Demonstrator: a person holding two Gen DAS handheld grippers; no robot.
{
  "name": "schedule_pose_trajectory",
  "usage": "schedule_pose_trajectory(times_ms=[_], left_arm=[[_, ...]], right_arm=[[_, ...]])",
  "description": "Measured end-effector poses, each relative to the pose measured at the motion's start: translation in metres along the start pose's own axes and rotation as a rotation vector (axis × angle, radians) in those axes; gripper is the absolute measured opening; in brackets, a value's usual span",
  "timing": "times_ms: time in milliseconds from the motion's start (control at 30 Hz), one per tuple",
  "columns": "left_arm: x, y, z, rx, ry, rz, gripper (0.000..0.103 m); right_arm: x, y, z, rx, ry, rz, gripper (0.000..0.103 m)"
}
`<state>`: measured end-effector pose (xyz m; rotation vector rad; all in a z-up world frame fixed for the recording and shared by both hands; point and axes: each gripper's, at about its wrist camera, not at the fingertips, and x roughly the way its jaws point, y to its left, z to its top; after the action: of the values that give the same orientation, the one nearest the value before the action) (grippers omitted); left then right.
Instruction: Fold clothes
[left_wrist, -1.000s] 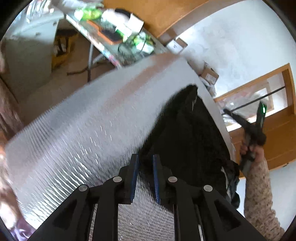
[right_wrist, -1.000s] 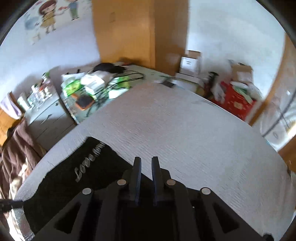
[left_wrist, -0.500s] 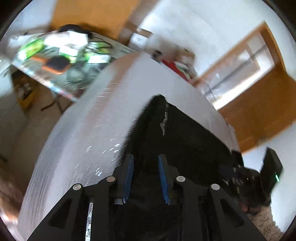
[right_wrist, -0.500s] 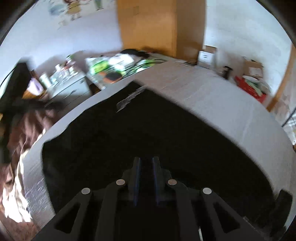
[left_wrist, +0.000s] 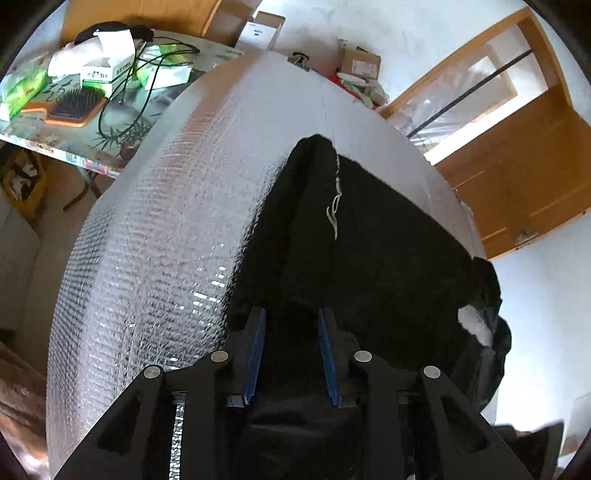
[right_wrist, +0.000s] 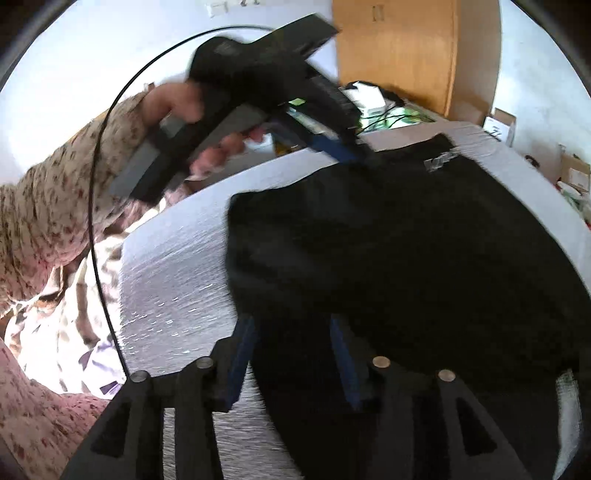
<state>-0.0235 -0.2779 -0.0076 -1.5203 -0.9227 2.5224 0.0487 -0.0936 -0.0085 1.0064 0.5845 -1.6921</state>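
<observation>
Now, at lower left of its view, the left gripper (left_wrist: 291, 350) stands half-open over the black garment (left_wrist: 369, 258) spread on the silver mat (left_wrist: 147, 258); the right gripper (right_wrist: 291, 358) has just opened wide, cloth released, fold apparently laid.
</observation>
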Motion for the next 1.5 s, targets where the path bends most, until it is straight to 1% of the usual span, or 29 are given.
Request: schedule_pose_trajectory(times_ms=[33,100,200,233,267,333,367,400,433,467,600,800,900,967,1033,1100,1200,1300,1367,1400,1500], left_arm=[[-0.001,-0.002,0.000,-0.001,-0.001,0.004,0.030],[0.002,-0.007,0.000,0.031,0.009,0.026,0.030],[0.004,-0.010,-0.001,0.086,0.009,0.039,0.030],[0.003,-0.008,-0.001,0.064,0.006,0.029,0.030],[0.003,-0.007,0.000,0.054,0.005,0.021,0.030],[0.002,-0.004,0.000,0.035,0.002,0.007,0.030],[0.001,-0.004,0.000,0.032,0.001,0.006,0.030],[0.001,-0.003,0.001,0.028,-0.001,0.007,0.027],[0.000,-0.003,0.001,0.019,-0.001,0.014,0.023],[0.000,-0.003,0.001,0.014,-0.001,0.017,0.022],[-0.004,-0.001,-0.006,0.004,0.007,0.006,0.022],[-0.015,0.003,-0.027,-0.006,0.019,0.009,0.022],[-0.020,0.002,-0.034,0.000,0.013,0.027,0.022],[-0.023,-0.002,-0.031,0.009,-0.009,0.033,0.022],[-0.023,-0.004,-0.027,0.013,-0.019,0.022,0.023],[-0.021,-0.006,-0.021,0.012,-0.018,0.013,0.024],[-0.015,-0.004,-0.010,-0.006,-0.017,0.000,0.024],[-0.009,-0.001,0.000,-0.023,-0.018,-0.026,0.024],[-0.002,-0.001,0.006,-0.038,-0.009,-0.039,0.024],[0.001,0.000,0.010,-0.048,-0.002,-0.044,0.024],[0.010,0.000,0.022,-0.053,0.000,-0.046,0.026]], right_arm=[[0.002,0.008,-0.002,-0.020,0.003,-0.007,0.047],[0.011,0.021,-0.008,-0.039,0.017,-0.017,0.047],[0.017,0.034,-0.016,-0.047,0.011,-0.096,0.049],[0.017,0.035,-0.016,-0.042,0.006,-0.106,0.049],[0.016,0.036,-0.016,-0.034,0.002,-0.115,0.046],[0.016,0.038,-0.017,-0.017,-0.007,-0.132,0.029],[0.016,0.038,-0.016,-0.007,-0.007,-0.144,0.008],[0.015,0.038,-0.016,0.010,-0.003,-0.145,0.003],[0.014,0.038,-0.016,0.027,0.001,-0.144,0.003],[0.014,0.042,-0.016,0.025,0.005,-0.136,0.003],[0.012,0.061,-0.023,-0.024,0.012,-0.104,0.002],[0.004,0.062,-0.030,-0.011,0.031,-0.037,0.002],[-0.001,0.061,-0.033,0.002,0.035,-0.018,0.003],[-0.004,0.056,-0.032,0.029,0.029,-0.002,0.007],[-0.009,0.047,-0.029,0.074,0.017,0.025,0.007],[-0.022,0.037,-0.028,0.123,-0.011,0.058,0.017],[-0.046,0.013,-0.031,0.195,-0.066,0.100,0.019],[-0.061,-0.011,-0.028,0.235,-0.104,0.031,0.023],[-0.070,-0.028,-0.026,0.261,-0.128,-0.020,0.024],[-0.075,-0.039,-0.025,0.292,-0.140,-0.062,0.024],[-0.087,-0.078,-0.028,0.402,-0.179,-0.112,0.024]])
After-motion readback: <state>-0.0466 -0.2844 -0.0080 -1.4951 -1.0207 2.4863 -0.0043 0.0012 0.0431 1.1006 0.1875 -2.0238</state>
